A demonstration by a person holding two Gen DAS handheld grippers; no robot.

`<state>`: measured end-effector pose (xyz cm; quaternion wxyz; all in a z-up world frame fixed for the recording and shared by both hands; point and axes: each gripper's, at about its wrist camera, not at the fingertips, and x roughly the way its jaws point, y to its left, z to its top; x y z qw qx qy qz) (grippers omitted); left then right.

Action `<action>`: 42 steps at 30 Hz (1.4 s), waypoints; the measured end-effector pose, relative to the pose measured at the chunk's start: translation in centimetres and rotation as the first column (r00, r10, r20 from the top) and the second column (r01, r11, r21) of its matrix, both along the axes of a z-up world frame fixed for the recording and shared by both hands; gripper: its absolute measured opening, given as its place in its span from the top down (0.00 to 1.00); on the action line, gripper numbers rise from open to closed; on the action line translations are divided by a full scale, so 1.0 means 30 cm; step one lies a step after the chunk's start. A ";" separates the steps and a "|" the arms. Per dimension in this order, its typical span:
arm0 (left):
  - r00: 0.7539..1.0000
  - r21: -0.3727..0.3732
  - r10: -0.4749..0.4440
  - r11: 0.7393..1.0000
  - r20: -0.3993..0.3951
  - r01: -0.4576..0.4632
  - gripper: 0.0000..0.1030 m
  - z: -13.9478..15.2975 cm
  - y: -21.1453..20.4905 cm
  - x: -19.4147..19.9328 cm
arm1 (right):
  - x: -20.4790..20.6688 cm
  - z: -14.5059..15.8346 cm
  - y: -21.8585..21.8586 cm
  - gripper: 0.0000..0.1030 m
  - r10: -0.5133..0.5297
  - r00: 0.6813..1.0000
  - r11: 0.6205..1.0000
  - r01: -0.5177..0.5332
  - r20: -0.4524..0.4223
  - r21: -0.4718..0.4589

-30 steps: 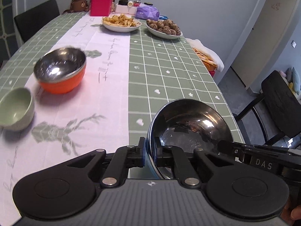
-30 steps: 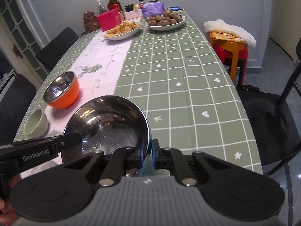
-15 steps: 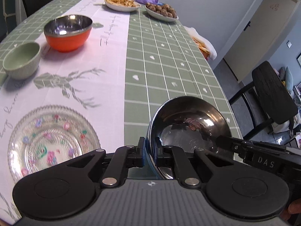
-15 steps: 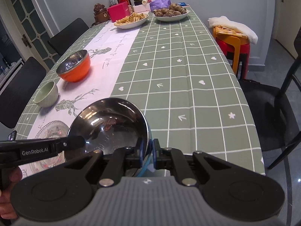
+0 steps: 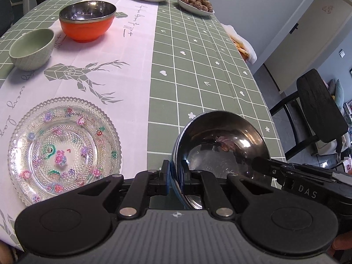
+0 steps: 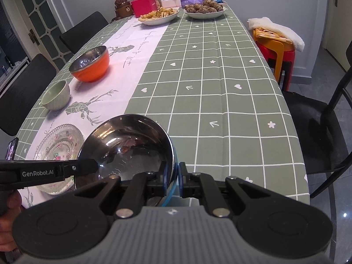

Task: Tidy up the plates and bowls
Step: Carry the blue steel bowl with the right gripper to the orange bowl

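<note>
Nothing looks stacked or gathered yet, as far as I can judge. The steel bowl [image 5: 220, 151] is up off the surface [image 6: 220, 88], held over its near edge, and the other pieces sit apart along the white runner [image 5: 132, 50]: the glass plate [image 5: 63, 149] nearest, the green bowl [image 5: 32, 48] further along, the orange bowl [image 5: 88, 22] beyond that. So I would call this an early stage, with one bowl in hand and still needing a home, and three pieces left to sort. The two dishes of food [image 6: 182, 13] at the far end seem to be no part of the job.

Both grippers hold the same bowl. The left gripper [image 5: 175, 181] is closed narrow on the rim at the bowl's left side, one finger outside the wall and one inside. The right gripper [image 6: 175, 181] pinches the opposite rim the same way, its blue pads on either side of the wall. The two point roughly along the surface toward its far end, side by side and level, with the bowl between them tipped a little so its mouth faces forward and up. The glass plate lies just left of the bowl, below it.
</note>
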<state>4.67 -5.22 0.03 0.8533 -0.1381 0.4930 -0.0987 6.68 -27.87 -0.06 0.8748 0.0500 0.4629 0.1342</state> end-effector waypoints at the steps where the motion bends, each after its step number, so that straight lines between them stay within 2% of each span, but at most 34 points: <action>1: 1.000 -0.003 0.003 1.000 -0.002 -0.003 0.92 -0.003 0.001 0.000 | 0.001 -0.002 0.001 0.93 0.000 1.000 1.000 0.000 -0.002 -0.001; 7: 1.000 -0.002 -0.006 1.000 0.003 0.006 0.91 -0.005 0.000 0.001 | 0.005 -0.004 0.003 0.93 -0.002 1.000 1.000 0.002 -0.007 -0.006; 11: 1.000 -0.021 -0.003 1.000 0.004 0.004 0.87 -0.005 0.010 0.004 | 0.006 -0.007 0.010 0.87 0.002 1.000 1.000 -0.003 -0.009 -0.013; 12: 1.000 -0.019 0.001 1.000 0.007 0.000 0.85 -0.005 0.013 0.004 | 0.005 -0.006 0.010 0.84 0.000 1.000 1.000 0.000 -0.006 -0.014; 14: 1.000 -0.021 0.004 1.000 0.011 -0.004 0.78 -0.002 0.020 0.003 | 0.003 0.000 0.004 0.63 -0.007 1.000 1.000 0.007 0.007 -0.008; 15: 1.000 -0.025 0.005 1.000 0.014 -0.004 0.74 -0.001 0.025 0.002 | 0.002 0.003 0.002 0.62 -0.010 1.000 1.000 0.010 0.014 -0.005; 24: 0.998 -0.027 -0.038 0.999 0.051 0.039 0.73 0.055 0.081 0.017 | 0.006 0.056 -0.006 0.57 -0.033 0.995 0.999 0.029 0.095 0.040; 27: 0.994 0.034 -0.053 0.998 0.096 0.050 0.73 0.100 0.108 0.031 | 0.011 0.111 0.011 0.57 -0.041 0.989 0.998 0.035 0.142 0.047; 30: 0.989 0.078 -0.050 0.996 0.139 0.039 0.73 0.154 0.162 0.061 | 0.034 0.166 0.042 0.57 -0.021 0.989 0.994 0.005 0.149 0.109; 35: 0.977 0.129 -0.022 0.992 0.212 -0.005 0.73 0.245 0.262 0.115 | 0.104 0.232 0.169 0.56 0.074 0.988 0.980 -0.098 0.139 0.176; 42: 0.962 0.115 0.008 0.993 0.273 -0.041 0.73 0.311 0.426 0.227 | 0.241 0.266 0.404 0.54 0.164 0.977 0.977 -0.179 0.134 0.113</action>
